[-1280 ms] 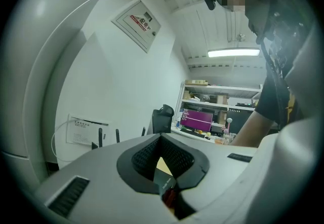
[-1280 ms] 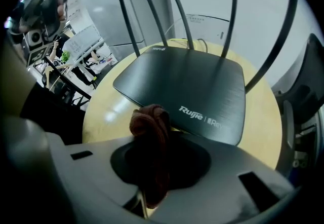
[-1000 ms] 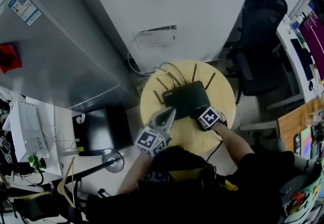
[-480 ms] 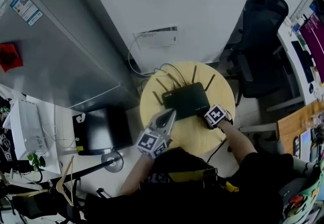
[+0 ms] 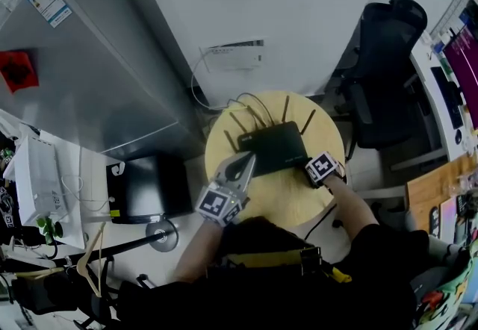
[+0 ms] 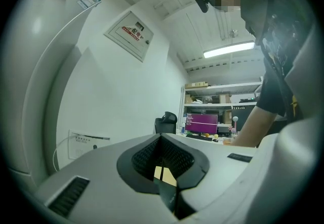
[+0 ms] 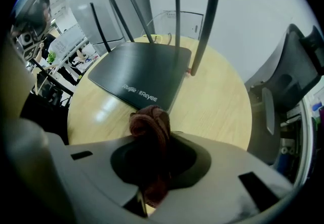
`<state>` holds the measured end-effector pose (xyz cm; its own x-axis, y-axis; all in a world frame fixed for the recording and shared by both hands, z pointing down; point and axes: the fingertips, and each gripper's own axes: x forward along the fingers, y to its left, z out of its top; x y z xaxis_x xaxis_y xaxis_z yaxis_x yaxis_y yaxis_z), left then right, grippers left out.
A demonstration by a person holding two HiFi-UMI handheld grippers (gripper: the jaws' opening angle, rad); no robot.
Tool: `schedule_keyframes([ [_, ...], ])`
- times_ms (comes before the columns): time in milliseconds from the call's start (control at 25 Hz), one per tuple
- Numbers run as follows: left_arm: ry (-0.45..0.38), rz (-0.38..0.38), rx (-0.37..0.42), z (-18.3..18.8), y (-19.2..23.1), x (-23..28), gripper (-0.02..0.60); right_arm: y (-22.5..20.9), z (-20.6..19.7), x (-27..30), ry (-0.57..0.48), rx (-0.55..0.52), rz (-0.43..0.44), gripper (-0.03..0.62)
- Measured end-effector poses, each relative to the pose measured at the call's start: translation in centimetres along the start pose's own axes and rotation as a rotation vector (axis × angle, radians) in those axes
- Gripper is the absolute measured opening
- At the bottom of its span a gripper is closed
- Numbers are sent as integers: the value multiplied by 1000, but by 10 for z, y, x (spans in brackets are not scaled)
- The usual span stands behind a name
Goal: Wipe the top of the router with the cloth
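Observation:
The black router (image 5: 272, 148) lies flat on the round wooden table (image 5: 284, 198), its several antennas raised at the far side. My right gripper (image 5: 314, 166) sits just off the router's front right corner, shut on a bunched reddish-brown cloth (image 7: 151, 126). In the right gripper view the cloth hangs just before the router's (image 7: 139, 73) near edge, above the tabletop (image 7: 217, 101). My left gripper (image 5: 243, 160) rests at the router's front left, tilted upward. Its jaws (image 6: 163, 167) are shut with nothing between them.
A black office chair (image 5: 385, 60) stands to the right of the table. A white wall box (image 5: 231, 54) with cables is behind it. A grey cabinet (image 5: 75, 60) and a black box (image 5: 146, 187) are on the left, and a desk with a monitor (image 5: 463, 52) on the far right.
My right gripper, with the cloth, has slid to the right from the router's front edge to just off its front right corner. The left gripper has barely moved.

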<state>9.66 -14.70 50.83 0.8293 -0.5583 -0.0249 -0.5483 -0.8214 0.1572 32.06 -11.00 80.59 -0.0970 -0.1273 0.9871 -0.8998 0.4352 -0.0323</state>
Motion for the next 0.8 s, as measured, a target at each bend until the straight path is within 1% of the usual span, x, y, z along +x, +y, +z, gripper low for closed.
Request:
schedule_keyframes([
  [80, -9, 1, 31, 11, 2, 4, -6, -5, 0, 0, -9, 0, -13, 58],
  [160, -9, 7, 49, 20, 4, 8, -6, -4, 3, -1, -35, 7, -3, 58],
  [240, -1, 14, 67, 22, 7, 10, -6, -3, 8, -1, -69, -2, 2, 59],
  [280, 3, 19, 74, 22, 9, 9, -6, -4, 7, -1, -63, -2, 1, 58],
  [360, 5, 32, 75, 22, 11, 8, -6, -8, 13, -2, -88, -21, -14, 58],
  [480, 1, 41, 66, 23, 12, 5, -6, -6, 23, -6, -138, -27, -2, 58],
  [600, 4, 38, 57, 24, 13, 2, -6, -13, 1, -9, -52, 33, -29, 58],
  [640, 4, 36, 54, 24, 13, 1, -6, -17, 3, -12, -71, 36, -43, 58],
  [720, 4, 29, 52, 25, 13, -1, -5, -28, 22, -23, -181, 18, -87, 58],
  [800, 3, 24, 48, 24, 15, -4, -6, -39, 33, -38, -254, 31, -129, 58],
])
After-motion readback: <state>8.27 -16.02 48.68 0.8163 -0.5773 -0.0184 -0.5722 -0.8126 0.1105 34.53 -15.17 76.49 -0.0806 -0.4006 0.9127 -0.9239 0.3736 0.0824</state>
